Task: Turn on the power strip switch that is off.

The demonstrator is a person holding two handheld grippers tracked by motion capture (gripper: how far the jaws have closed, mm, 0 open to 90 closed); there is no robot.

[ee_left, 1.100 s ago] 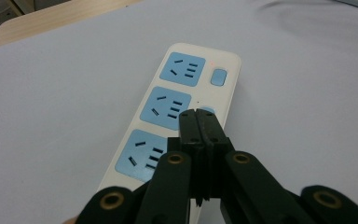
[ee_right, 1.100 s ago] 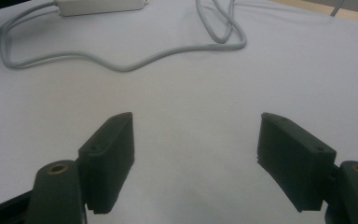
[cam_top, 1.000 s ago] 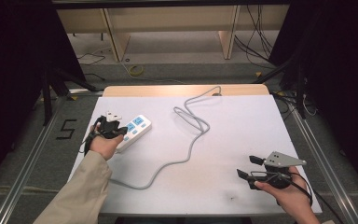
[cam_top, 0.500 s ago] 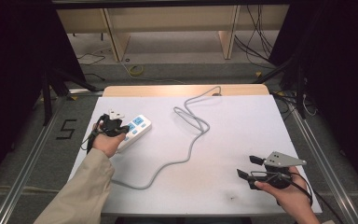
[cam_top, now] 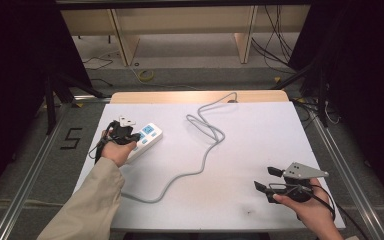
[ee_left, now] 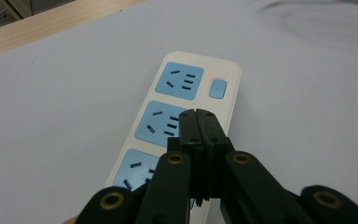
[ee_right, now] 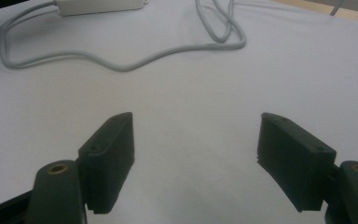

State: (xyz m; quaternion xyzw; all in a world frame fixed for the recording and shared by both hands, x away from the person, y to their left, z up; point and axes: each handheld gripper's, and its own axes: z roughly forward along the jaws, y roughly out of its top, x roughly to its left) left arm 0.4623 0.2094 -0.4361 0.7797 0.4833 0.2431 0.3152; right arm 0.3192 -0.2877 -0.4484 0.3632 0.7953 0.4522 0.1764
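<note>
A white power strip (cam_top: pixel 147 137) with blue sockets lies at the table's left side. Its grey cable (cam_top: pixel 200 150) loops across the white tabletop to the far edge. My left gripper (cam_top: pixel 130 136) sits over the strip's near end, jaws pressed together with nothing between them. In the left gripper view the shut left gripper (ee_left: pixel 198 117) hovers over the middle socket of the power strip (ee_left: pixel 186 84), short of the blue switch (ee_left: pixel 218 88). My right gripper (cam_top: pixel 267 179) stands open at the near right, over bare table. The right gripper view shows the open right gripper (ee_right: pixel 196 140) and the cable (ee_right: pixel 121 60) beyond.
The white tabletop (cam_top: pixel 260 135) has a bare wooden strip (cam_top: pixel 180 96) along its far edge. Wooden shelving legs and loose floor cables lie behind the table. Metal rails run along both sides.
</note>
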